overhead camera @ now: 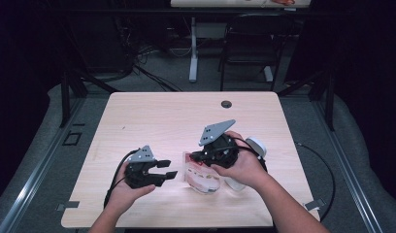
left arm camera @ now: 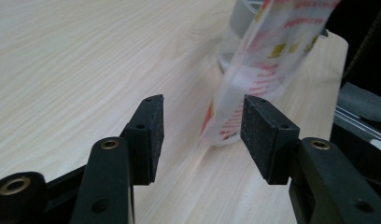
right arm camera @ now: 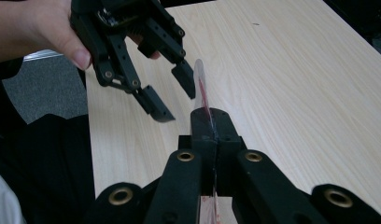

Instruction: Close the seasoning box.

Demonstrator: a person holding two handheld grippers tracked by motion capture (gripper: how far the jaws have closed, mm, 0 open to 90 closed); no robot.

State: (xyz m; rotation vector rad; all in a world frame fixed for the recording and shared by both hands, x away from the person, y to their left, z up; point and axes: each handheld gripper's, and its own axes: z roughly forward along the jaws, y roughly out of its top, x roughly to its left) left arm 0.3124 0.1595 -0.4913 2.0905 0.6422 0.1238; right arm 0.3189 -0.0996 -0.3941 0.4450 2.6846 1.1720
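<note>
A clear plastic bag (overhead camera: 204, 178) with red print hangs over the wooden table (overhead camera: 157, 116), its lower end resting on the wood. My right gripper (overhead camera: 193, 156) is shut on the bag's top edge; in the right gripper view the jaws (right arm camera: 211, 119) pinch the thin bag (right arm camera: 200, 79) edge-on. My left gripper (overhead camera: 171, 169) is open just left of the bag, jaws pointing at it. In the left gripper view the bag (left arm camera: 263, 70) stands just beyond the gap of the open gripper (left arm camera: 202, 109), untouched. The left gripper (right arm camera: 178, 103) also appears open in the right gripper view.
A clear round container (overhead camera: 236, 184) with a white cap (overhead camera: 256, 145) lies under the right hand, right behind the bag; it is also seen as the container (left arm camera: 240, 21). A cable grommet (overhead camera: 226, 104) sits at the table's far edge. A chair (overhead camera: 249, 43) stands beyond.
</note>
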